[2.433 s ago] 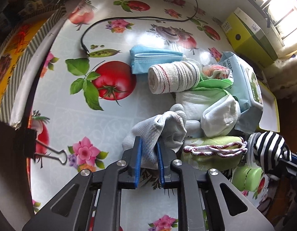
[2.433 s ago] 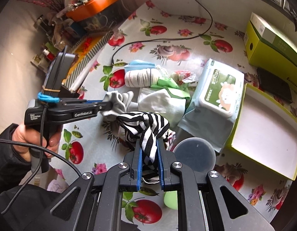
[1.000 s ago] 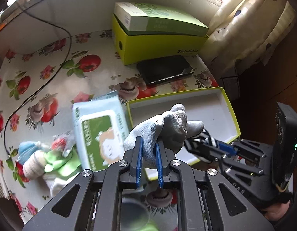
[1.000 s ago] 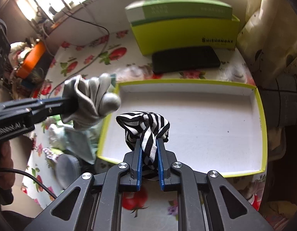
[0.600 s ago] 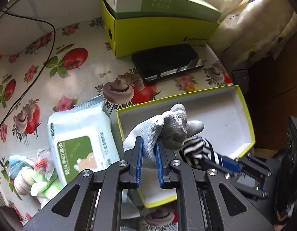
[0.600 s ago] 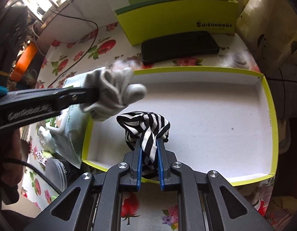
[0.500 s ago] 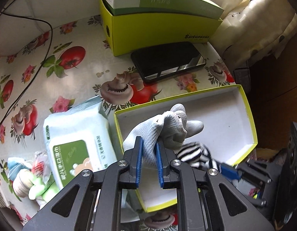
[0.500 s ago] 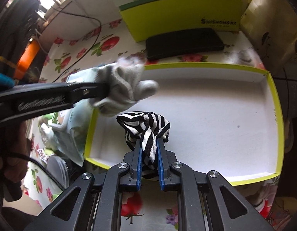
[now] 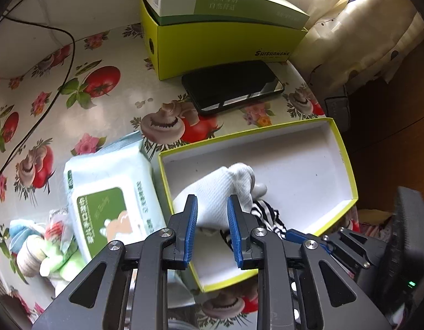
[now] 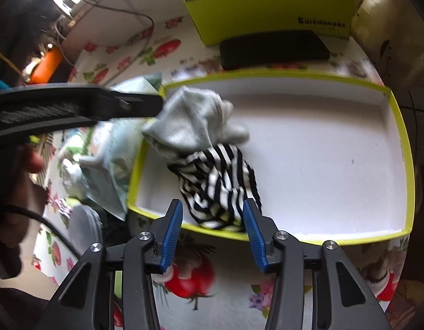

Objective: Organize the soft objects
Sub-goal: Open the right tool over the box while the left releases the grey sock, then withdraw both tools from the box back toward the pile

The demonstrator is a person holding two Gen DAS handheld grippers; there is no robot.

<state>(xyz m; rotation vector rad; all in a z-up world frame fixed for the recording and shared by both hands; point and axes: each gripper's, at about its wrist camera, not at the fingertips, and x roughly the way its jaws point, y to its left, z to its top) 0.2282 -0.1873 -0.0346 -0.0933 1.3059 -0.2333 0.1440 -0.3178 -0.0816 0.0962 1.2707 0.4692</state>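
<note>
A shallow tray (image 9: 346,162) with a yellow-green rim (image 10: 399,126) and a white floor lies on the flowered tablecloth. A pale grey sock (image 9: 220,189) sits over the tray's left end between the pads of my left gripper (image 9: 212,220), whose jaws are opening. From the right wrist view the grey sock (image 10: 195,121) is blurred and loose just off the left gripper's tip. A black-and-white striped sock (image 10: 217,181) rests on the tray floor under it. My right gripper (image 10: 212,233) is opening, its pads wide on either side of the striped sock's near end.
Left of the tray is a pack of wet wipes (image 9: 107,192), with a pile of soft items (image 9: 38,247) beyond it. Behind the tray lie a black phone (image 9: 231,88) and a yellow-green box (image 9: 220,44). A black cable (image 9: 46,82) crosses the cloth. The table edge is at the right.
Both grippers were shut on their socks; both jaws have now spread and the socks have dropped loose into the tray. Both hands sank a little over it.
</note>
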